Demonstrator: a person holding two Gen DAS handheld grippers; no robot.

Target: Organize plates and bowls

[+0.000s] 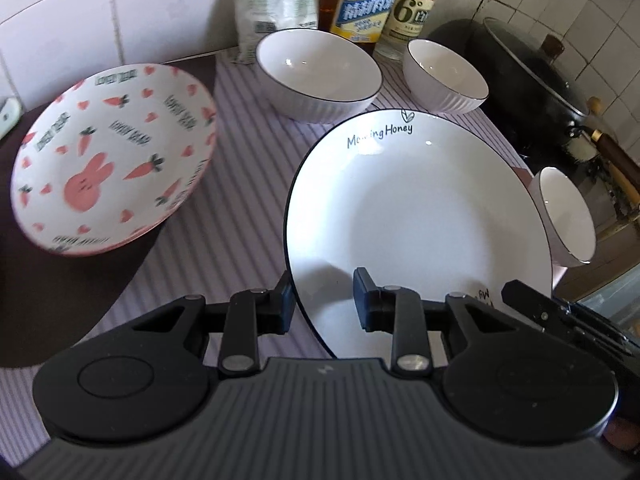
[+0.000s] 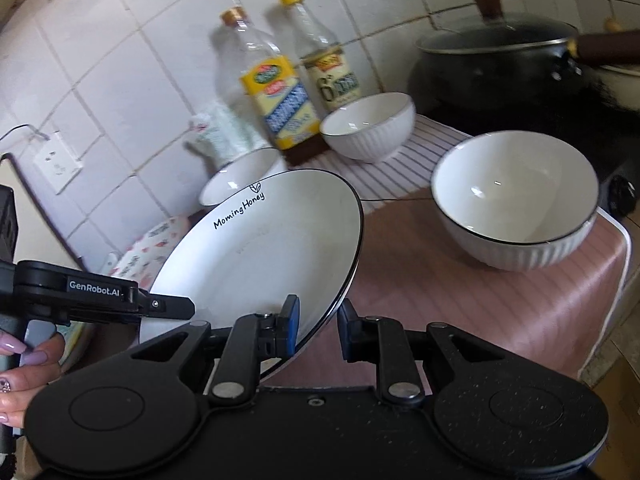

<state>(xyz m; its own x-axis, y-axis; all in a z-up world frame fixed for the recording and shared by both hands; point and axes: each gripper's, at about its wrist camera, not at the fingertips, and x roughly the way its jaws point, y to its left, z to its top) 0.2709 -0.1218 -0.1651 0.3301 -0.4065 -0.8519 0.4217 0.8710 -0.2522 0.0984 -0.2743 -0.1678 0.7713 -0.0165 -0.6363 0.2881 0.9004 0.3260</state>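
A white plate [image 1: 416, 200] with a dark rim and "Morning Honey" lettering is held tilted above the striped mat by both grippers. My left gripper [image 1: 324, 300] is shut on its near-left rim, one finger under and one on top. My right gripper [image 2: 318, 320] is shut on the near-right rim of the same plate [image 2: 256, 256]. A pink bunny-and-carrot plate [image 1: 108, 160] lies to the left. Two white ribbed bowls [image 1: 320, 72] [image 1: 444, 76] stand behind the plate. In the right wrist view two stacked bowls [image 2: 516, 208] sit to the right.
Two bottles [image 2: 276, 92] [image 2: 328, 64] and a white bag [image 1: 272, 0] stand against the tiled wall. A black lidded pot [image 2: 500, 52] sits on the stove at the right. A hand [image 2: 24, 372] holds the left gripper's handle. A wall socket [image 2: 58, 164] is at left.
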